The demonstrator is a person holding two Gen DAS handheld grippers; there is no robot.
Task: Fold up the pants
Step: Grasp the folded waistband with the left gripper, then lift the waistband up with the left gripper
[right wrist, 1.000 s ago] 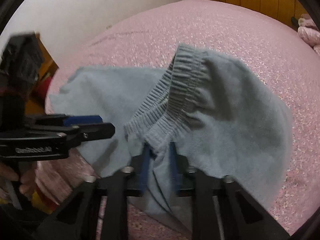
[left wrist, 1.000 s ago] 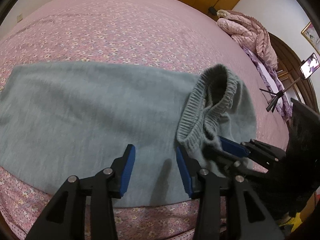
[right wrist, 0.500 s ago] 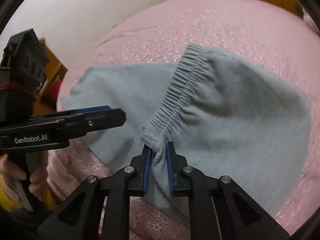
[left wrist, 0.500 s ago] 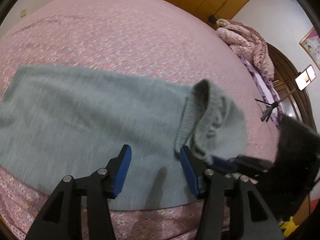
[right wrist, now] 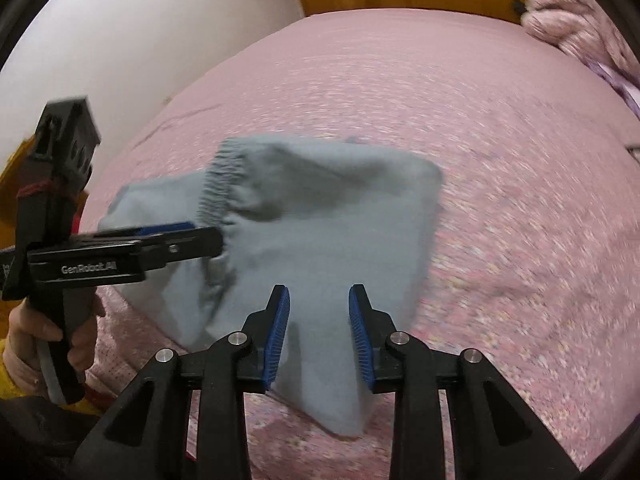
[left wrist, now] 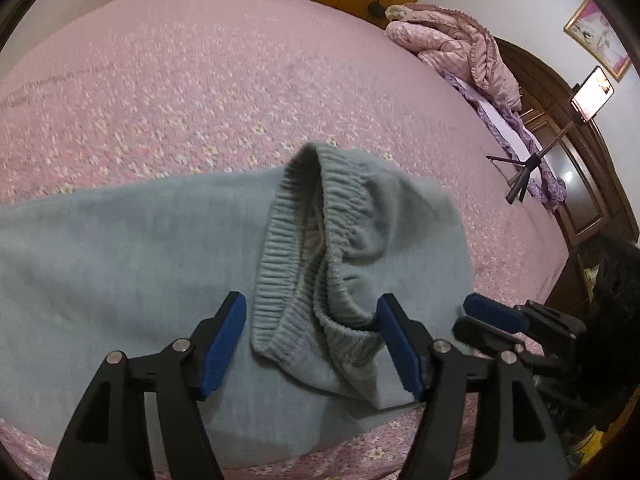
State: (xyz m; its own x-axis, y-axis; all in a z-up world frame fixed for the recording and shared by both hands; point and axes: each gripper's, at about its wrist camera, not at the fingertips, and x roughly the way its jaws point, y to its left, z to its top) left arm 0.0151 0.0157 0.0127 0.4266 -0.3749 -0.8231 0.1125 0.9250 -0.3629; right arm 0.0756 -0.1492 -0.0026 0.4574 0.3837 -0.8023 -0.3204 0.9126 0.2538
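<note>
- Left wrist view showed one pair of pants (left wrist: 132, 256), one bed (left wrist: 240, 80), one heaped quilt (left wrist: 452, 48), one phone (left wrist: 594, 94) on a tripod (left wrist: 528, 168), one framed picture (left wrist: 598, 38), and two grippers.
- The left gripper (left wrist: 312, 340) had two blue pads, and its jaws stood wide apart; they had just been opening. The ribbed waistband (left wrist: 296, 248) lay between them, but neither pad pressed on it, so nothing was held.
- The right gripper (left wrist: 492, 320) showed at the right edge of that view, just beside the folded end of the pants, clear of the cloth.
- Right wrist view showed the right gripper (right wrist: 319, 334) with its jaws partly apart; they had just been opening. The pants (right wrist: 320, 232) lay on the bed (right wrist: 480, 160) below and ahead of the pads, with nothing gripped.
- In that view the left gripper (right wrist: 180, 236) reached in from the left, its tips at the waistband (right wrist: 220, 184). One hand (right wrist: 48, 340) held its grip.
- The pants were grey-blue, soft and fleecy, lying near the bed's front edge. The waist end was folded back over the legs, so the waistband gaped open on top. The legs ran flat to the left in the left wrist view.
</note>
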